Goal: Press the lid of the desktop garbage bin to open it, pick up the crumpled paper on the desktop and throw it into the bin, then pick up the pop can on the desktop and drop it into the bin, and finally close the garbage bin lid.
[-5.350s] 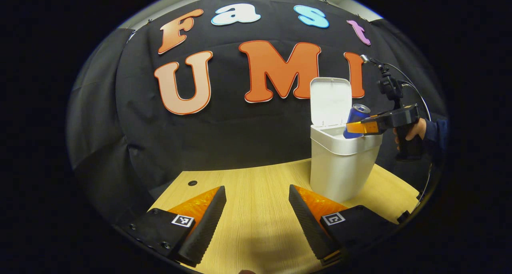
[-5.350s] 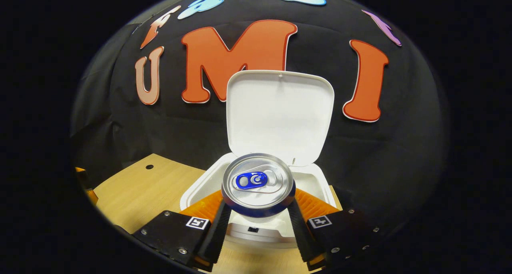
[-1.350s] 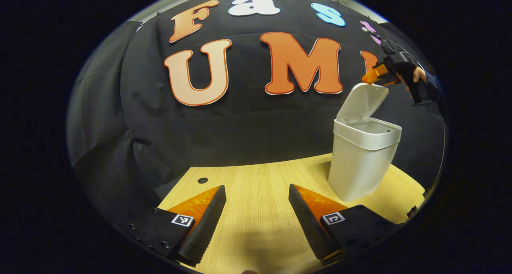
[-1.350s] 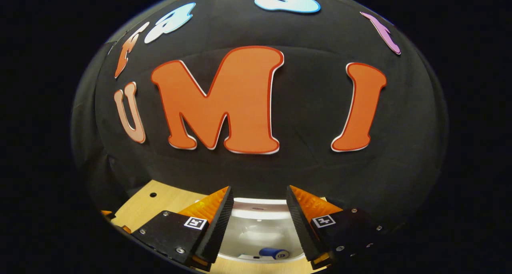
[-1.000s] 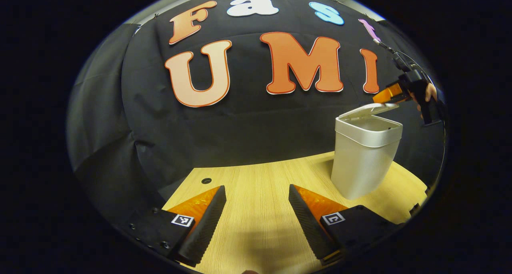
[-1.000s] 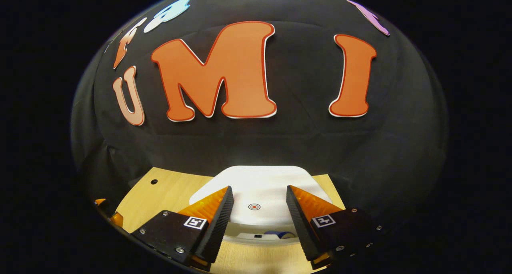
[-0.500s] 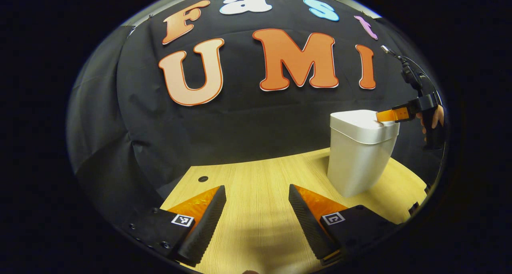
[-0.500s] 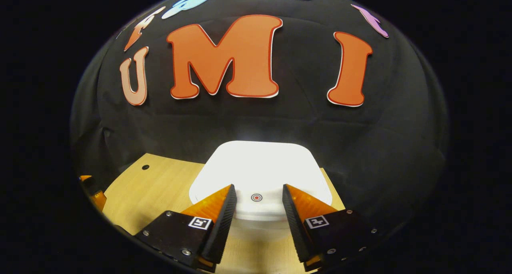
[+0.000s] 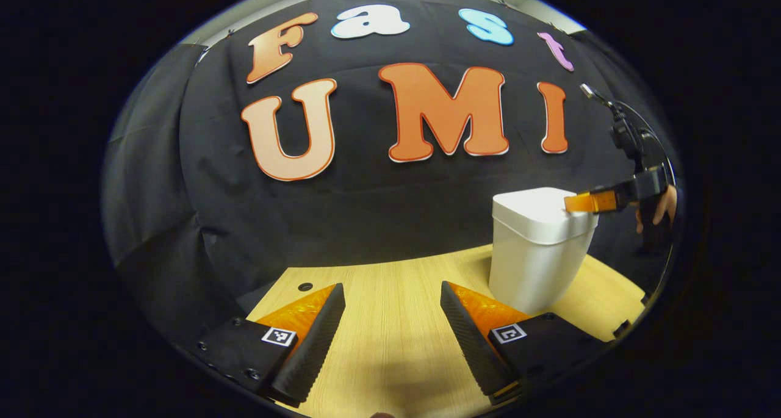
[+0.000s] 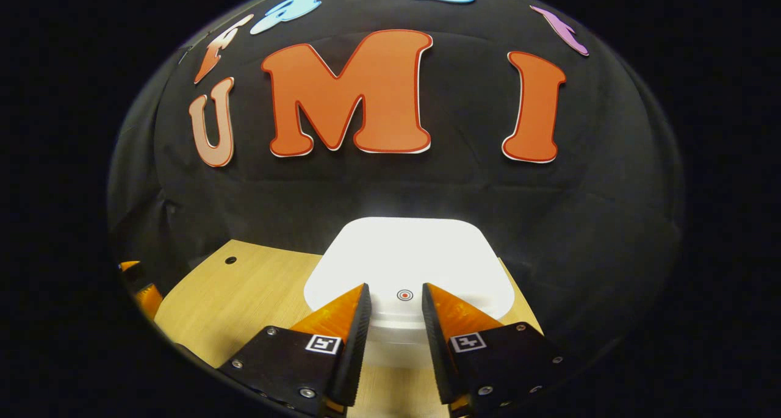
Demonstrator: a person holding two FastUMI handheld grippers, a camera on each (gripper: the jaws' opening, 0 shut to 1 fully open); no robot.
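Note:
The white desktop bin (image 9: 534, 265) stands on the wooden table at the right of the left gripper view, its lid (image 9: 537, 201) down flat. In the right gripper view the lid (image 10: 409, 259) lies just under and ahead of my right gripper (image 10: 395, 293), with a small red ring mark (image 10: 404, 295) between the fingertips. The right gripper (image 9: 576, 203) rests at the lid's near edge, held by a hand (image 9: 662, 205); its fingers stand a narrow gap apart with nothing between them. My left gripper (image 9: 393, 317) hovers open over bare table, left of the bin.
The wooden table (image 9: 390, 284) runs back to the black cloth wall close behind the bin. A small round hole (image 9: 305, 286) sits near the table's far left corner. A bit of the left gripper (image 10: 139, 287) shows at the far left of the right gripper view.
The can went into the bin and the right gripper pushed the lid down from upright to shut. Its fingers have since narrowed. The left gripper has barely moved.

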